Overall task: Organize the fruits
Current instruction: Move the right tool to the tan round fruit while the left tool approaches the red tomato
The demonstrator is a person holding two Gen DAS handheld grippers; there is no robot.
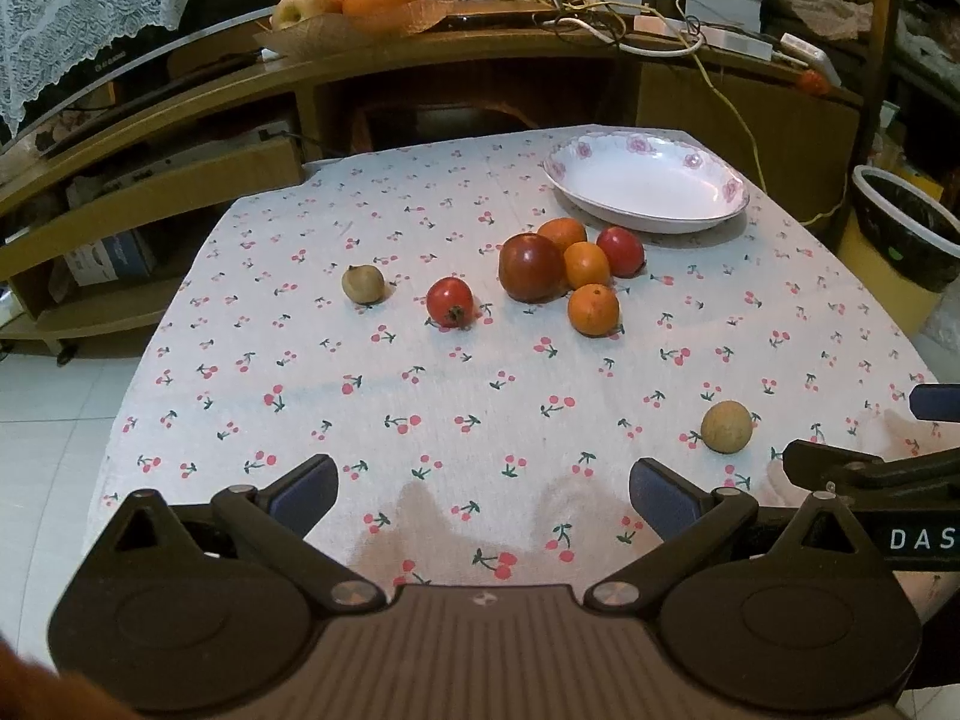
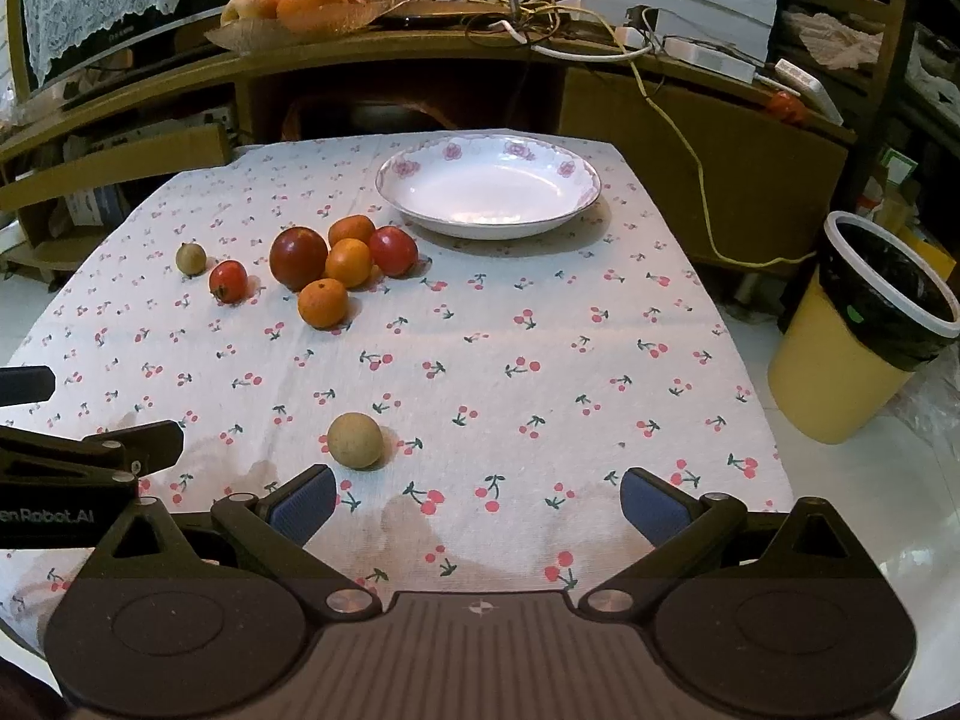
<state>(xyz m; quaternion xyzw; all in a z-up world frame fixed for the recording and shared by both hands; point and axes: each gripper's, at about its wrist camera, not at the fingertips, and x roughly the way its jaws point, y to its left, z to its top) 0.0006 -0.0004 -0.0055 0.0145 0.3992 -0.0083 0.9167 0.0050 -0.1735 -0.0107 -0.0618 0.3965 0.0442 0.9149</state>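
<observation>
Two grippers, left gripper (image 1: pixel 483 489) and right gripper (image 2: pixel 474 495), have fingers wide apart, holding nothing. The brown fruit (image 2: pixel 354 440) sits near the right one. It looks round, light, maybe rolly; grab its middle

Table covered with a white cherry-print cloth (image 2: pixel 540 324), damp-looking stains along its near edge. On it at the far side: a white floral-rim dish (image 2: pixel 489 186), nothing inside. Just in front of the dish, a tight cluster: dark red apple (image 2: pixel 298 257), three small oranges (image 2: pixel 323 302), red tomato (image 2: pixel 393 250), touching or nearly so. Left of the cluster, apart: a second red tomato (image 2: pixel 228 281) and a small brownish-green fruit (image 2: pixel 191 257). Near edge, alone: a round tan fruit (image 2: pixel 354 440).
</observation>
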